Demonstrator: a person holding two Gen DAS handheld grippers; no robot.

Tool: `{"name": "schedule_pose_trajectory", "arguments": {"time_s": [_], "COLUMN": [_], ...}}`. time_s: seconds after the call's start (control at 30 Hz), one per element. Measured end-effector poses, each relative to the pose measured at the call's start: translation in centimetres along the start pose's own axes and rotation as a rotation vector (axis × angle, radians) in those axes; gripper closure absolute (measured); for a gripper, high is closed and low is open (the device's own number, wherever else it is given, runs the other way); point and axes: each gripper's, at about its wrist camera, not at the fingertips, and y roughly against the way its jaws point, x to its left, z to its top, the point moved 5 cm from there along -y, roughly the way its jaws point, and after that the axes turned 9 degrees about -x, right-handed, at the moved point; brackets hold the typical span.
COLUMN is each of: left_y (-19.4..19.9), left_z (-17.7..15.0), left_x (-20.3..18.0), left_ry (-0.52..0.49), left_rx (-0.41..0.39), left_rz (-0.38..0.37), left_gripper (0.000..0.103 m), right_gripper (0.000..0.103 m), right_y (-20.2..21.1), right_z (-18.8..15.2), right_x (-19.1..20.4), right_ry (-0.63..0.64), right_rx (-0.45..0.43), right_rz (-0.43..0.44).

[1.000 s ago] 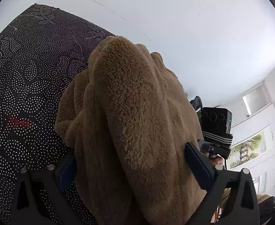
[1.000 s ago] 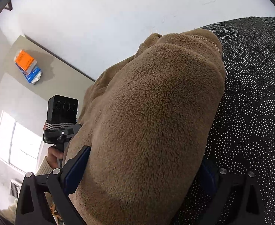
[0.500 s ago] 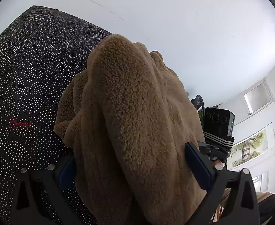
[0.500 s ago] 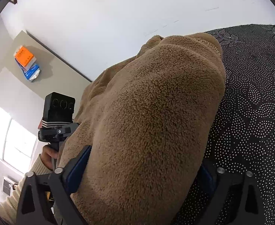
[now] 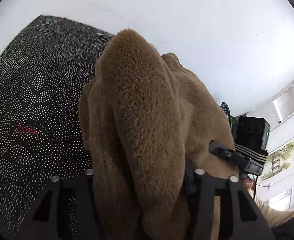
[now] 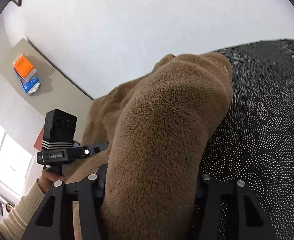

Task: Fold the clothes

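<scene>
A thick brown fleece garment (image 5: 139,110) lies bunched on a black cloth with white dots (image 5: 36,100). My left gripper (image 5: 143,176) has a fat fold of it between its jaws, which are closing; the fleece bulges over the pads and hides them. In the right wrist view the same fleece (image 6: 167,120) fills my right gripper (image 6: 149,178), whose jaws are also closing tight against another fold. The dotted cloth (image 6: 267,110) spreads to the right. Each gripper's black body shows in the other's view, pushed into the fleece beside it.
A hand in a cream knitted sleeve (image 6: 26,206) holds the left gripper's handle. Behind the cloth stands a white wall (image 5: 187,20). Orange and blue packets (image 6: 25,72) lie on a beige surface at the far left, and a window (image 6: 6,160) is below them.
Both grippers' jaws have come in from wide open and now squeeze the fleece folds. The right gripper has risen a little. The fleece folds stand taller and narrower between the fingers.
</scene>
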Motion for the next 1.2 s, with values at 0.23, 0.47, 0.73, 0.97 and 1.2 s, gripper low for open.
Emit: {"name": "schedule_pose_trajectory", "arguments": {"time_s": [0.23, 0.47, 0.73, 0.97, 1.2], "left_y": [0.9, -0.1, -2.9, -6.2, -11.3], "left_z": [-0.6, -2.7, -8.3, -12.6, -17.0], "left_x": [-5.0, -13.3, -21.4, -24.5, -26.3], "left_ry": [-0.065, -0.143, -0.208, -0.229, -0.197], "left_rx": [-0.006, 0.028, 0.111, 0.172, 0.219], "left_rz": [-0.053, -0.159, -0.219, -0.243, -0.258], "left_gripper": [0.051, 0.051, 0.051, 0.051, 0.051], "right_gripper": [0.046, 0.046, 0.046, 0.046, 0.046], "right_y": [5.5, 14.9, 24.9, 28.6, 30.5], "right_z": [1.0, 0.6, -2.4, -5.6, -6.3], "right_x": [3.3, 3.2, 0.8, -1.8, -5.1], "right_ry": [0.058, 0.064, 0.028, -0.060, -0.113], "right_rx": [-0.086, -0.170, -0.233, -0.262, -0.264], "right_rz": [-0.021, -0.085, -0.168, -0.223, -0.299]}}
